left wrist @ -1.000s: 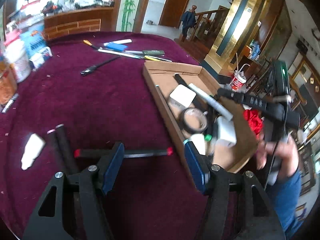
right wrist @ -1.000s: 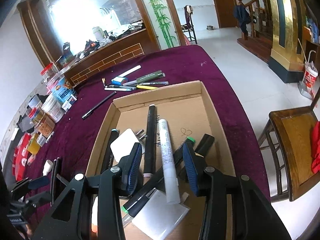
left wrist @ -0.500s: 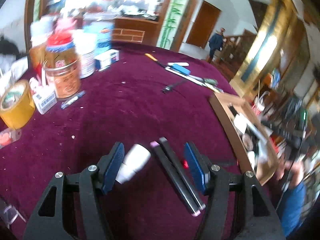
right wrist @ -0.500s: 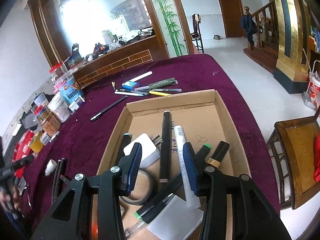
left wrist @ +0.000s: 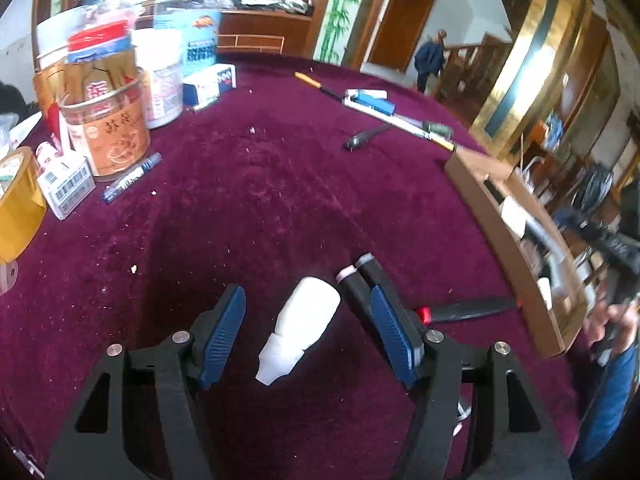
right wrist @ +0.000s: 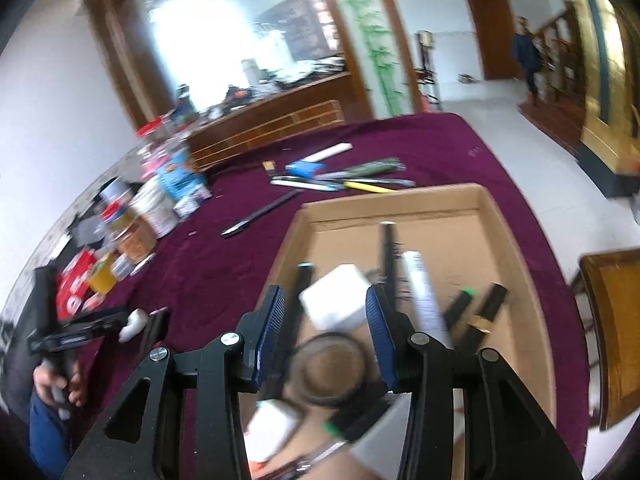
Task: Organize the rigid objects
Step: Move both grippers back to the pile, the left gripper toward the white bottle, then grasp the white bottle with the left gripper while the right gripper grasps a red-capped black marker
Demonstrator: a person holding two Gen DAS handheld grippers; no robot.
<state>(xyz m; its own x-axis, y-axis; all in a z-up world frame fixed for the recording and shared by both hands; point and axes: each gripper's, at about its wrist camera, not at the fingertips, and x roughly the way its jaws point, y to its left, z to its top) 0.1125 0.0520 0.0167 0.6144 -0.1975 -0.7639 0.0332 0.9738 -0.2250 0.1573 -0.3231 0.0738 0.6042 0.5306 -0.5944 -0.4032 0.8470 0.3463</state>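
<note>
A small white bottle (left wrist: pixel 298 332) lies on the purple cloth (left wrist: pixel 260 200). It is between the wide-open jaws of the left gripper (left wrist: pixel 308 328), and the pads do not touch it. Its long side runs away from the camera, with the thin cap end nearest.

Only the right view looks into the cardboard box (right wrist: pixel 516 248), where pens and a white block (right wrist: pixel 336 304) lie. The right gripper (right wrist: pixel 326 320) hangs over them, partly open. It seems to hold nothing, but the picture is blurry.
</note>
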